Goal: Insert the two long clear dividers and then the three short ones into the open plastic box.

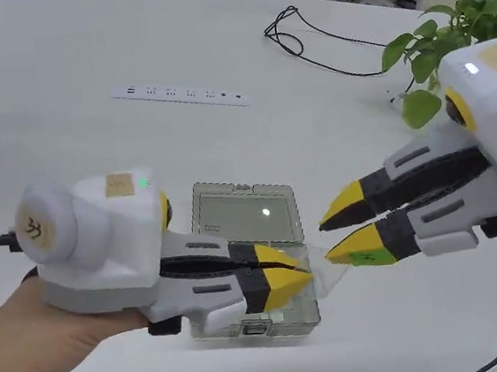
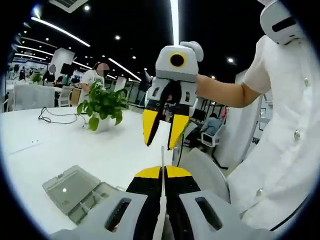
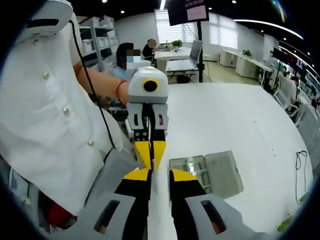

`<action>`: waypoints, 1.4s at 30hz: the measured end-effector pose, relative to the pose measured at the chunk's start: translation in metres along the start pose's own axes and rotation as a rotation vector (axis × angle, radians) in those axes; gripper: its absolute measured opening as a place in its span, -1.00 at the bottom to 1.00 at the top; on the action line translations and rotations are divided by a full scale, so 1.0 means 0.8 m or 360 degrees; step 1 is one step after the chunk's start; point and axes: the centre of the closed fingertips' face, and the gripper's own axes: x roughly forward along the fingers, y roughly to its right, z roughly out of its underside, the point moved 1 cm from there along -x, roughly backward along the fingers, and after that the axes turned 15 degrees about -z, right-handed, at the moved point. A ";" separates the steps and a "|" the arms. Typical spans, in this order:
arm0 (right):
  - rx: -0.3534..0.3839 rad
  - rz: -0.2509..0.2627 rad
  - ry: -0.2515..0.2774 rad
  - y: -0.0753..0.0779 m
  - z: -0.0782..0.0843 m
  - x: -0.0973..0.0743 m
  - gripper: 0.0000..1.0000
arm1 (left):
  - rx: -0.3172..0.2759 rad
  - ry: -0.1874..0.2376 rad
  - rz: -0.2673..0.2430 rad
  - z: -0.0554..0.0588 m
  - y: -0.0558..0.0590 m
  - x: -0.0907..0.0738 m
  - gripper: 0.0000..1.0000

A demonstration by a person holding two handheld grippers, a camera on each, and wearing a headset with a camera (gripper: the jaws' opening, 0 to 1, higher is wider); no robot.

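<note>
Left gripper fingers pinching clear divider; right gripper fingers gaping around its far end; plastic box beneath fingers seemingly awaiting every divider.

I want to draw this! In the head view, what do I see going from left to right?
A person's hand → the left gripper → the right gripper → the green plant.

left tongs clamped on clear divider | right tongs parted beside it | open plastic box beneath
</note>
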 end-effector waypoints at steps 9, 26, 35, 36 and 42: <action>-0.0023 -0.0128 -0.0044 -0.012 0.003 0.015 -0.86 | 0.0040 0.0025 0.0038 -0.002 0.005 -0.007 -1.00; -0.0043 -0.0156 -0.0055 -0.014 0.010 0.022 -0.95 | 0.0061 0.0003 0.0044 0.005 0.006 -0.010 -1.00; -0.0045 -0.0145 -0.0054 -0.012 0.009 0.024 -0.95 | 0.0045 -0.0008 0.0020 0.008 0.002 -0.014 -1.00; -0.0047 -0.0141 -0.0056 -0.011 0.009 0.024 -0.95 | 0.0043 -0.0015 0.0012 0.010 0.000 -0.014 -1.00; -0.0044 -0.0121 -0.0064 -0.008 0.011 0.021 -0.95 | 0.0032 -0.0037 -0.0020 0.016 -0.005 -0.018 -1.00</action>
